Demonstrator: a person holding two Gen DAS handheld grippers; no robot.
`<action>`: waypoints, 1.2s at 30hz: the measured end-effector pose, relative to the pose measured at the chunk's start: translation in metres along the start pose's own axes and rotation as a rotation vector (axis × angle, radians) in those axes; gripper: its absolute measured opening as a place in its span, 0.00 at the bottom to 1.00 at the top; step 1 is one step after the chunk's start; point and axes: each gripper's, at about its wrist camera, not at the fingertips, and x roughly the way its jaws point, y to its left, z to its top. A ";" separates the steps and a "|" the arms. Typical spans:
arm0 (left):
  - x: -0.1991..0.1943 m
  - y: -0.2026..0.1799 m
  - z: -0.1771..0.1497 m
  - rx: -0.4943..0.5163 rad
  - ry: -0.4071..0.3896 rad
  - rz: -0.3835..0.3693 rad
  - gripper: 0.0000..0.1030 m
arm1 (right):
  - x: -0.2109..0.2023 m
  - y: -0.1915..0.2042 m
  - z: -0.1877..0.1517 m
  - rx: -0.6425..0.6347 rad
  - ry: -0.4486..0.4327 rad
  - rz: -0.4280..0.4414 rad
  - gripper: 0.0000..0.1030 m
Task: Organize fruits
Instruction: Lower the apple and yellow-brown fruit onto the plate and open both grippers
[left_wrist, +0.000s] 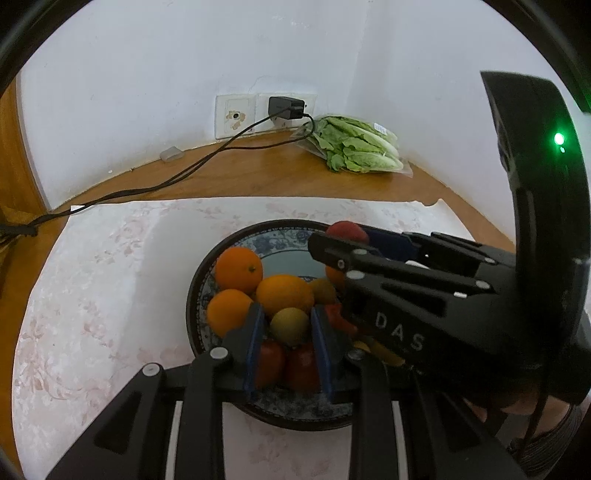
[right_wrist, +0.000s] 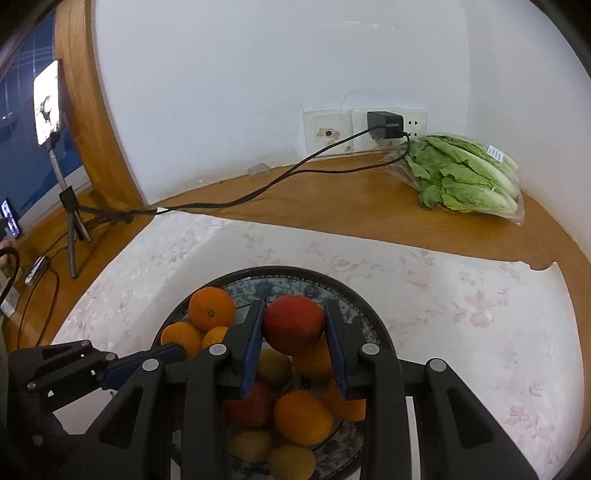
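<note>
A dark-rimmed blue patterned bowl holds several oranges, red tomatoes and yellow-green fruits. My left gripper hangs over the bowl's near side, its blue pads on either side of a yellow-green fruit; I cannot tell whether the pads touch it. My right gripper is shut on a red tomato and holds it above the bowl's far side. It also shows in the left wrist view, with the tomato at its tip.
The bowl stands on a white floral cloth on a wooden table. A bagged lettuce lies in the far corner. A black charger cable crosses the table. A phone tripod stands at the left.
</note>
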 end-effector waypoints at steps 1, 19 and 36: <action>0.000 0.000 0.000 0.002 0.000 0.000 0.26 | -0.001 0.000 -0.001 0.004 0.001 0.005 0.32; -0.016 -0.002 -0.002 -0.003 -0.003 -0.002 0.43 | -0.033 -0.010 -0.013 0.081 -0.001 0.020 0.47; -0.053 0.003 -0.021 -0.035 -0.005 0.028 0.66 | -0.087 -0.001 -0.041 0.152 -0.003 0.047 0.61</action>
